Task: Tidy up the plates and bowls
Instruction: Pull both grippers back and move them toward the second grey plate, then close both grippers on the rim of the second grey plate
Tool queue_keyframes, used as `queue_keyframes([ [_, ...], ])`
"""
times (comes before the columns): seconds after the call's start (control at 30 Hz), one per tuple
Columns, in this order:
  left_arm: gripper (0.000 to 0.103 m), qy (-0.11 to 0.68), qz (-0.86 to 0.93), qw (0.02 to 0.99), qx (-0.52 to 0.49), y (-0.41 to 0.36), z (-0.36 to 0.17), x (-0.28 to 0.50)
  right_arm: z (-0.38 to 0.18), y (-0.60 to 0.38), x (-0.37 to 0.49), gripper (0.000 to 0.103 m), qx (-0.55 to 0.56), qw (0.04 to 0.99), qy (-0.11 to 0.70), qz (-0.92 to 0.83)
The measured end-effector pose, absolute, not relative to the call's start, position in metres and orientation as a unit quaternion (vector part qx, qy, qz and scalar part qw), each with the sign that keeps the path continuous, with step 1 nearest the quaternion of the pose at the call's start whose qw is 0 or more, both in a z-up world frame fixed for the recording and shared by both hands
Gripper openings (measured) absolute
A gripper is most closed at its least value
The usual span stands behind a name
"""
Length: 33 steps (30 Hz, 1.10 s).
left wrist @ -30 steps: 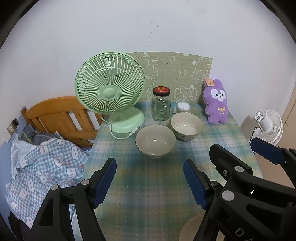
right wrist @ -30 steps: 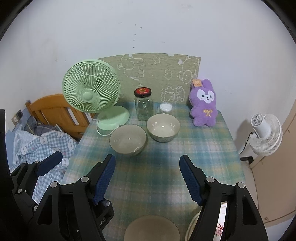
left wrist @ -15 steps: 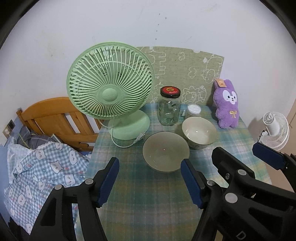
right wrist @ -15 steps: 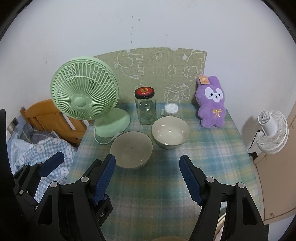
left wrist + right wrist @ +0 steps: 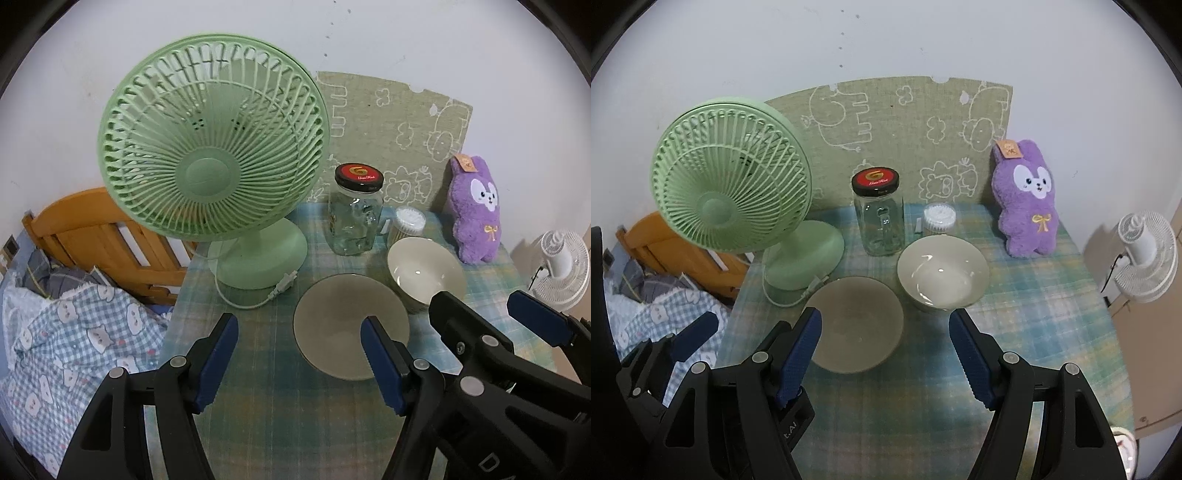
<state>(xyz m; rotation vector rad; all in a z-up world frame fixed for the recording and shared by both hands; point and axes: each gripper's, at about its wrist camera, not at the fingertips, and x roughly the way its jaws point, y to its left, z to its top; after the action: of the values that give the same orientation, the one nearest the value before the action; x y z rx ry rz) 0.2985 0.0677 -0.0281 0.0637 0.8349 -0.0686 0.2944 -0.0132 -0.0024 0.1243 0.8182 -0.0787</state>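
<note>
Two empty grippers poised over two bowls on the plaid tablecloth [image 5: 1015,332].

Left gripper [image 5: 299,358] and right gripper [image 5: 884,354] both agape, holding nothing. Matte grey-beige bowl [image 5: 855,325] nearest, straddling each view's inner finger; glossy cream bowl [image 5: 942,273] just behind it, rims nearly touching, nearer the right. Round, no long axis. Near rims partly hidden; any plates unseen.

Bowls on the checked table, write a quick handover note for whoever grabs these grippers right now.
Left gripper: open, empty, near the matte bowl.
Right gripper: open, empty, facing both bowls.
Glossy bowl sits right of the matte one, in front of the jar and beside the green fan.
Done: nothing stacked.
Left: grasp a bowl, nest the two. No plates clearly visible; find them.
</note>
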Motion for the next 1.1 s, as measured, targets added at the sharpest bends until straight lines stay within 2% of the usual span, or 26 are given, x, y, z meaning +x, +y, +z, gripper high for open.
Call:
queue_keyframes([
  [0.4,0.07,0.426,-0.03,0.904,0.02,0.076,-0.07,0.335,-0.043,-0.012,0.334,0.073,0.049,0.911,0.407,-0.044],
  [0.5,0.061,0.437,-0.029,0.899,0.021,0.076,-0.082,0.343,-0.055,-0.014,0.342,0.061,0.052,0.907,0.415,-0.05],
  [0.6,0.058,0.441,-0.026,0.897,0.021,0.077,-0.092,0.348,-0.066,-0.017,0.347,0.058,0.057,0.904,0.421,-0.054],
  [0.73,0.046,0.45,-0.025,0.892,0.031,0.074,-0.1,0.354,-0.078,-0.02,0.354,0.053,0.059,0.9,0.427,-0.058],
  [0.83,0.045,0.454,-0.025,0.89,0.037,0.073,-0.106,0.357,-0.085,-0.022,0.359,0.052,0.059,0.897,0.433,-0.062],
  [1.1,0.033,0.47,-0.026,0.881,0.045,0.07,-0.12,0.364,-0.1,-0.024,0.365,0.036,0.058,0.889,0.449,-0.065],
])
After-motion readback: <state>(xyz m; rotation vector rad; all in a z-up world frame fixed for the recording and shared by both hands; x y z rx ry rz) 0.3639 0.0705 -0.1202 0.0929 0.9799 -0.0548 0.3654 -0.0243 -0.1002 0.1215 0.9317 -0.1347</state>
